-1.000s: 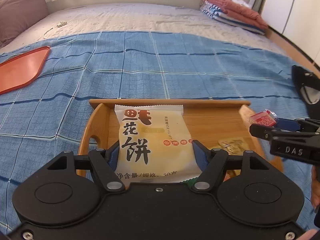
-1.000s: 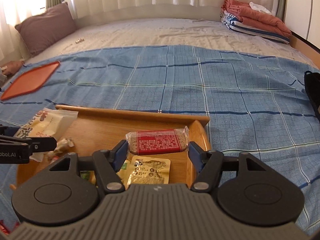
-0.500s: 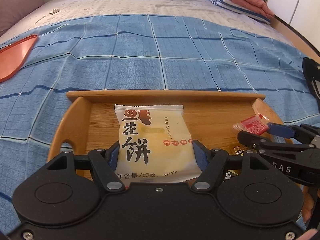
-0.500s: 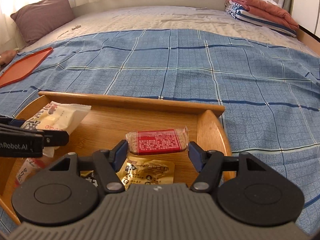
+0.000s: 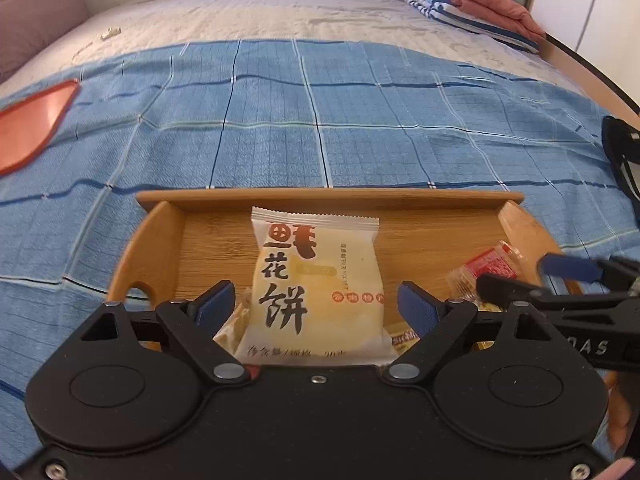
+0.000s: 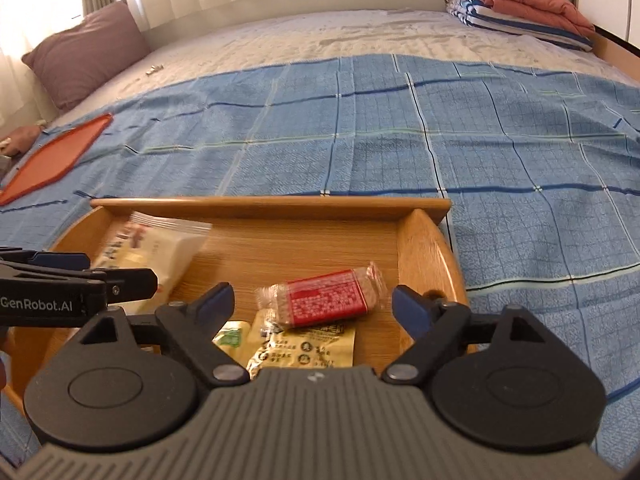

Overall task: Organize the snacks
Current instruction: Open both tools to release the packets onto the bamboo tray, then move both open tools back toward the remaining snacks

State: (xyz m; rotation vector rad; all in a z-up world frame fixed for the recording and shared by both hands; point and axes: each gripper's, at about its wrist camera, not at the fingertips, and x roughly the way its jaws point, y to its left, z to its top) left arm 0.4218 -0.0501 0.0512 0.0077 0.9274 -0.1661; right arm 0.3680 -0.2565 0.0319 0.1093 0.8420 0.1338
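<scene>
Both snacks are being let go over the shallow wooden tray with raised sides on the blue checked bedspread. The left tongs have just been opening: the blue pads are seen standing clear of the pale yellow pastry packet with black and red lettering, which lies between them, unpinched, its top edge pointing to twelve o'clock in the left wrist view. In the right wrist view the right tongs have likewise just been opening, and the small red bar in a clear wrapper is seen between the spread pads, tilted and slightly blurred, so it cannot be told whether it is at rest yet. It sits above a yellow sachet with dark print, with a green-labelled packet at about eight o'clock from it.

So far, at least four snacks are gathered in the tray: the pastry packet toward the left half, the red bar and the sachets toward the right wall. This pair of placements is judged to be all but finished.

What is left is harder to call. An orange flat tray lies well apart at ten o'clock, seemingly with nothing on it. No loose snacks are seen on the bedspread, though the ground near the person is hidden behind the tongs' housings.
</scene>
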